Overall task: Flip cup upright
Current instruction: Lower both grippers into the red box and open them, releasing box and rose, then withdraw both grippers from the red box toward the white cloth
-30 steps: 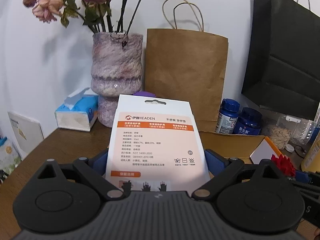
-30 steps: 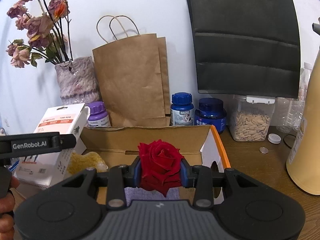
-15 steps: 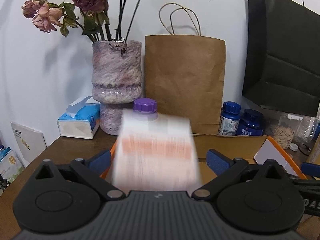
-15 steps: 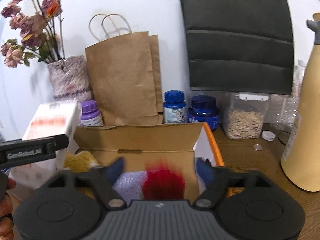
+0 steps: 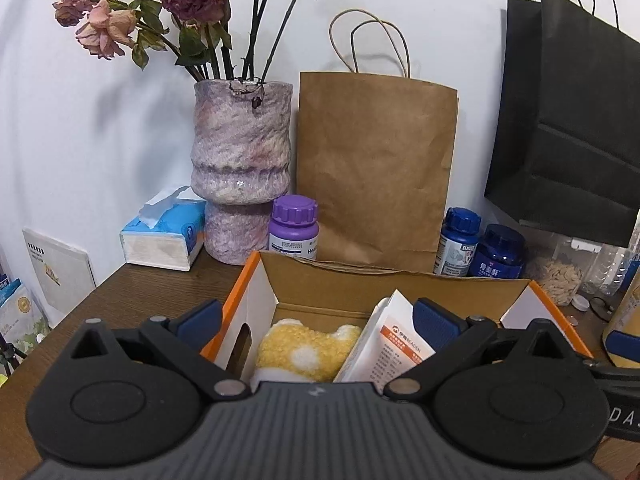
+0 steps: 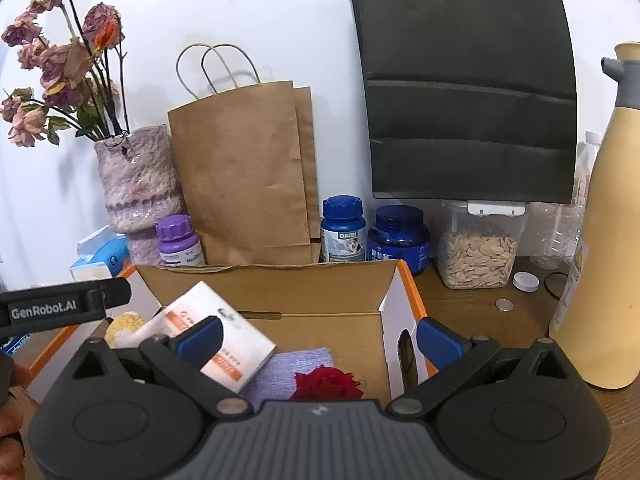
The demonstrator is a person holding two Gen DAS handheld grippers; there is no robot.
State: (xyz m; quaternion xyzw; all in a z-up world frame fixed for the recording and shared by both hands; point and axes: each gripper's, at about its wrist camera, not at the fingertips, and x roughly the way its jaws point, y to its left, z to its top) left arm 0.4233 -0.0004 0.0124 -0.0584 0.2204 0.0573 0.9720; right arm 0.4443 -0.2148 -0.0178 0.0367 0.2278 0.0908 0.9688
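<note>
No cup shows in either view. An open cardboard box [image 5: 360,280] with orange edges lies below both grippers. My left gripper [image 5: 316,318] is open over it; a white packet [image 5: 400,344] leans inside the box beside a yellow plush [image 5: 304,344], free of the fingers. My right gripper [image 6: 320,338] has its jaws opening. A red rose [image 6: 326,384] lies below it on a purple cloth [image 6: 296,364] in the box [image 6: 280,280], untouched by the pads. The white packet [image 6: 216,320] rests partly behind the right gripper's left finger.
Along the wall stand a vase [image 5: 242,168] of dried roses, a brown paper bag [image 5: 376,168], a black bag [image 6: 468,100], pill bottles [image 6: 344,232], a seed container [image 6: 476,252] and a tall yellow bottle [image 6: 592,240]. A tissue box [image 5: 164,236] sits left. A hand [image 6: 8,440] shows at the lower left.
The left gripper let go of the white packet, which dropped into the box. The right jaws opened and the red rose fell onto the purple cloth.
</note>
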